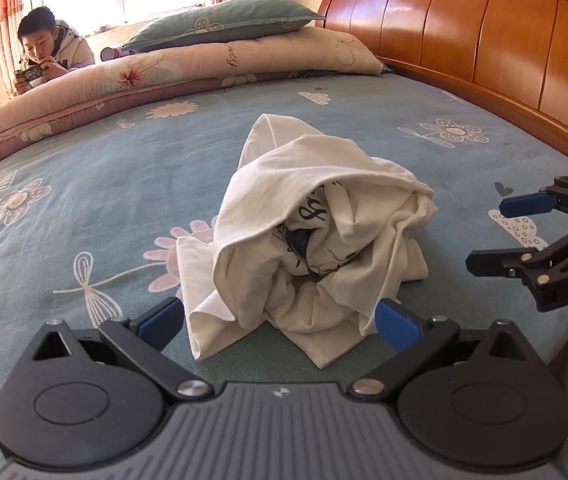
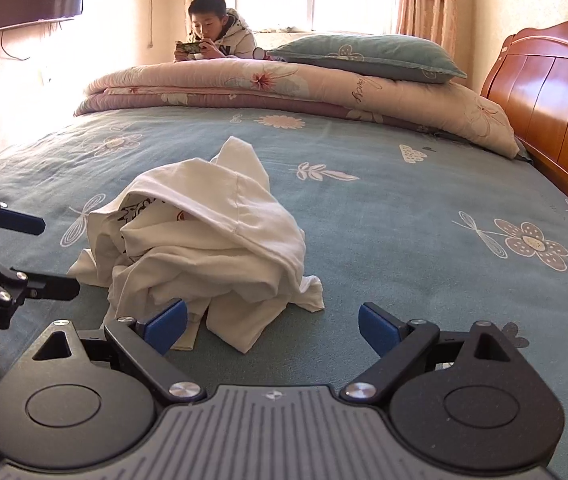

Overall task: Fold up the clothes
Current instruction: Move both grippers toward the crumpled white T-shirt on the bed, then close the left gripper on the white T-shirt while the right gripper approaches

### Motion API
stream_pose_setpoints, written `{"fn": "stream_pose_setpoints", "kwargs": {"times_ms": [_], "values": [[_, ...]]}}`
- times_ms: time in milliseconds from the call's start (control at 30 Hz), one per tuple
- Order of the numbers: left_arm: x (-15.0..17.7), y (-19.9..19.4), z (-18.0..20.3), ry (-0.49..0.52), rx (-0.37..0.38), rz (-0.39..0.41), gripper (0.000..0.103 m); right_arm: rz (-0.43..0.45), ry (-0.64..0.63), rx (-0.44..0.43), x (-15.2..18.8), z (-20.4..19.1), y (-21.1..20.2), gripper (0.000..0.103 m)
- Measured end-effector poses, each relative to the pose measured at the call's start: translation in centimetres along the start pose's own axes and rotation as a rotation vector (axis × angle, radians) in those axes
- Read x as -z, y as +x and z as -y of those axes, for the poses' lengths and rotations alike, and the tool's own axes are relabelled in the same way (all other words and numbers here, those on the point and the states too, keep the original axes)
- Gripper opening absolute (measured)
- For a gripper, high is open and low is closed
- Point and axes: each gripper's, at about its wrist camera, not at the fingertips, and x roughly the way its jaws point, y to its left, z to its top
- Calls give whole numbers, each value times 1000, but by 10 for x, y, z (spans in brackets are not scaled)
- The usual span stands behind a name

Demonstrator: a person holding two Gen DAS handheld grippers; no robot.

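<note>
While both tools are hovering low over the near edge of the bed (image 1: 104,184), the crumpled white shirt (image 1: 308,232) is lying directly ahead of the left tool (image 1: 280,322), its nearest folds spilling just between that tool's blue fingertips (image 1: 164,320), whose jaws are standing wide apart and gripping nothing. From the right tool (image 2: 272,326), also spread apart and empty, the shirt is sitting ahead and off to the left, so that only its left pad is reaching the cloth's edge while the right pad is hanging over bare sheet. I would judge the left tool the nearer and better lined up for a first pinch. The heap is showing no clear long axis; it is bunched into a mound with a printed face tucked inside and one loose end trailing away toward the far side. Beyond it a folded quilt (image 2: 284,84) and a pillow (image 2: 368,56) are resting by the wooden headboard (image 1: 484,40), and a person (image 2: 216,32) is leaning there, looking at a phone.
</note>
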Motion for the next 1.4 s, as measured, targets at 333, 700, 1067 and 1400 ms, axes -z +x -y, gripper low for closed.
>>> {"fn": "stream_pose_setpoints", "kwargs": {"times_ms": [333, 700, 1067, 1400], "values": [[13, 2, -1, 56, 19, -84, 96, -92, -21, -125, 4, -19, 23, 95], [5, 11, 16, 110, -8, -118, 97, -152, -22, -83, 2, -22, 31, 95], [3, 11, 20, 118, -13, -134, 97, -167, 33, -105, -8, -23, 45, 95], [4, 7, 21, 114, -49, -148, 97, -167, 39, -110, -8, -22, 48, 95]]}}
